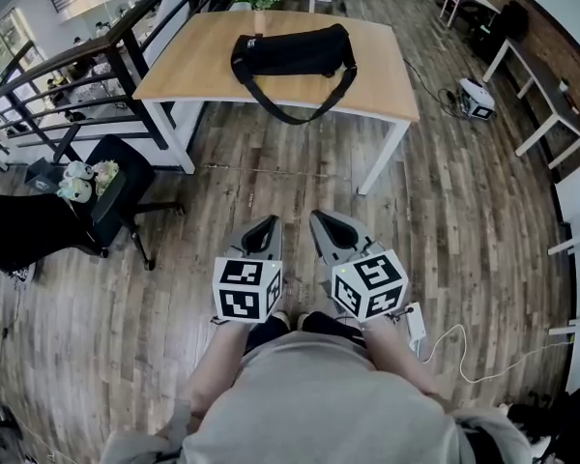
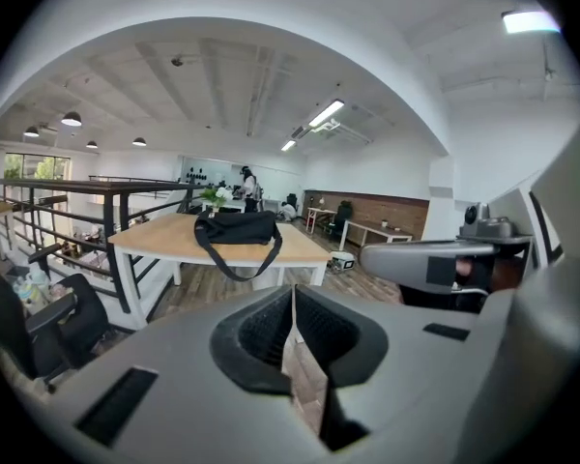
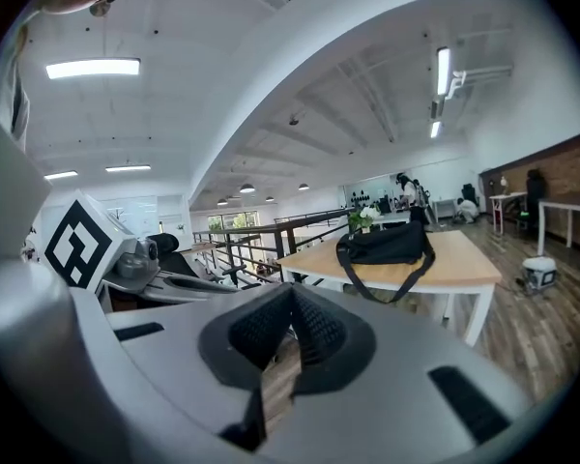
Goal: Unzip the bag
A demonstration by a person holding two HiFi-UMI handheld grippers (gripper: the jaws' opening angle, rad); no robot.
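Note:
A black duffel bag (image 1: 292, 54) lies on a light wooden table (image 1: 367, 85), its long strap (image 1: 300, 114) hanging over the near edge. The same bag (image 2: 235, 228) shows far ahead in the left gripper view, and the bag (image 3: 385, 244) also in the right gripper view. Both grippers are held close to my body, well short of the table. My left gripper (image 1: 268, 223) is shut with nothing between its jaws. My right gripper (image 1: 319, 218) is shut and empty too. The bag's zipper is too far off to make out.
A black office chair (image 1: 116, 187) with small items on it stands left of the table. Black railings (image 1: 68, 75) run along the left. White desks (image 1: 551, 114) line the right wall. A small white device (image 1: 476, 98) sits on the wood floor, and a white cable (image 1: 445, 341) lies near my feet.

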